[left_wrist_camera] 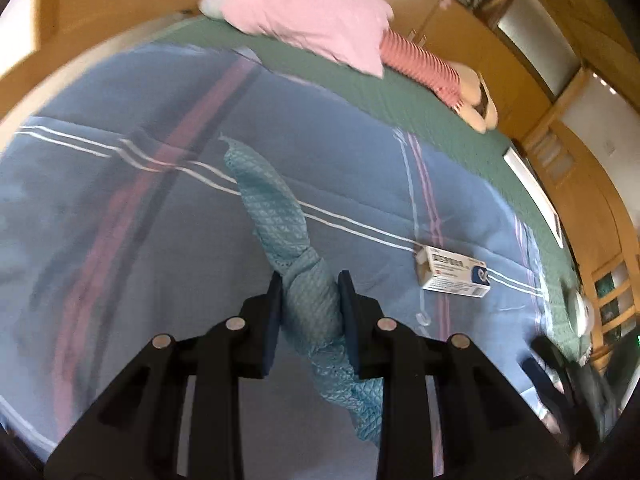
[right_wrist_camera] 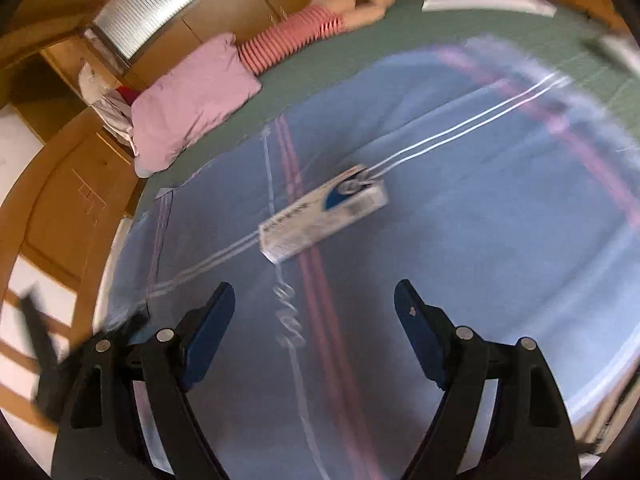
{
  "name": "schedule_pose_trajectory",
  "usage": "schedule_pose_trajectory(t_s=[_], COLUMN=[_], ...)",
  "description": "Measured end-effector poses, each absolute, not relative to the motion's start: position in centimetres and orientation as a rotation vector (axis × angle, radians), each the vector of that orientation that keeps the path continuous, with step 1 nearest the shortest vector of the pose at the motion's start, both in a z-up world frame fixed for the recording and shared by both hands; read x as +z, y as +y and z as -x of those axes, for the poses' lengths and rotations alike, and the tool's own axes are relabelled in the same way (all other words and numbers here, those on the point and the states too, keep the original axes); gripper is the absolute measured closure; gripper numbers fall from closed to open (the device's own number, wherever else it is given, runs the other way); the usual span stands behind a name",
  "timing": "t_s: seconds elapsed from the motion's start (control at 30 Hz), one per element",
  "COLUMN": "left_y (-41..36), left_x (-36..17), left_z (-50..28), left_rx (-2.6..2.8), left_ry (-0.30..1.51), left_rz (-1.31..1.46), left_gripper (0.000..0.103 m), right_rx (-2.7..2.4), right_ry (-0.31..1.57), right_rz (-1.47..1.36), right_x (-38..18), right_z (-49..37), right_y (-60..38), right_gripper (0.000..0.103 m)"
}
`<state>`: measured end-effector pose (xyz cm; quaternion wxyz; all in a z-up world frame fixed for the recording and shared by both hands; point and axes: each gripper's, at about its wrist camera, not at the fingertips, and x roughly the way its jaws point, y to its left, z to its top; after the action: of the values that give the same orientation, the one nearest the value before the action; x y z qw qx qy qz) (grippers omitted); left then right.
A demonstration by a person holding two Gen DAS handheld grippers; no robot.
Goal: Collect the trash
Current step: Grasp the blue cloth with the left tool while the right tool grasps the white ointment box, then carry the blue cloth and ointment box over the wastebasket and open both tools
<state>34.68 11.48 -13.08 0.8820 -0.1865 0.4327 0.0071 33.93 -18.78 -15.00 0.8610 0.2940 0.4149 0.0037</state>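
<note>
My left gripper (left_wrist_camera: pixel 310 290) is shut on a crumpled teal quilted cloth (left_wrist_camera: pixel 272 208), which hangs between the fingers above the blue striped blanket (left_wrist_camera: pixel 120 220). A small white and blue cardboard box (left_wrist_camera: pixel 452 272) lies on the blanket to the right of it. In the right wrist view my right gripper (right_wrist_camera: pixel 314 300) is open and empty, a short way in front of the same box (right_wrist_camera: pixel 324 212), which lies slanted on the blanket (right_wrist_camera: pixel 480 240). That view is blurred by motion.
The blanket lies on a bed with a green sheet (left_wrist_camera: pixel 400 92). A pink pillow (left_wrist_camera: pixel 312 16) and a pink striped soft toy (left_wrist_camera: pixel 432 68) lie at the head. Wooden cupboards (left_wrist_camera: pixel 520 60) stand around the bed. A white flat object (right_wrist_camera: pixel 488 0) lies at the bed's edge.
</note>
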Motion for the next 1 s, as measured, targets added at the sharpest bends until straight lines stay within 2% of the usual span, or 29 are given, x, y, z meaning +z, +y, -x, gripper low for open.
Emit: schedule_pose_trajectory(t_s=[0.23, 0.3, 0.43, 0.5, 0.57, 0.67, 1.0], left_y=[15.5, 15.9, 15.2, 15.0, 15.2, 15.2, 13.7], left_x=[-14.1, -14.5, -14.3, -14.2, -14.3, -14.6, -16.0], left_z=[-34.1, -34.3, -34.8, -34.9, -35.0, -35.1, -35.8], left_rx=[0.119, 0.119, 0.102, 0.095, 0.097, 0.102, 0.095], left_ry=[0.932, 0.948, 0.943, 0.942, 0.947, 0.953, 1.036], left_rz=[0.428, 0.444, 0.435, 0.435, 0.442, 0.444, 0.353], left_gripper=[0.075, 0.075, 0.075, 0.075, 0.075, 0.075, 0.075], right_rx=[-0.185, -0.259, -0.295, -0.261, -0.192, -0.091, 0.258], right_ry=[0.960, 0.908, 0.990, 0.993, 0.987, 0.992, 1.112], right_rz=[-0.759, -0.701, -0.388, -0.297, -0.231, -0.158, 0.013], right_x=[-18.9, -18.3, -18.6, -18.5, -18.4, -18.3, -18.2], right_z=[-43.8, -45.1, -48.5, -48.6, -47.8, -45.8, -36.6], right_y=[-18.0, -17.4, -14.4, -13.2, -12.1, -11.2, -8.9], right_gripper=[0.016, 0.013, 0.013, 0.022, 0.037, 0.050, 0.053])
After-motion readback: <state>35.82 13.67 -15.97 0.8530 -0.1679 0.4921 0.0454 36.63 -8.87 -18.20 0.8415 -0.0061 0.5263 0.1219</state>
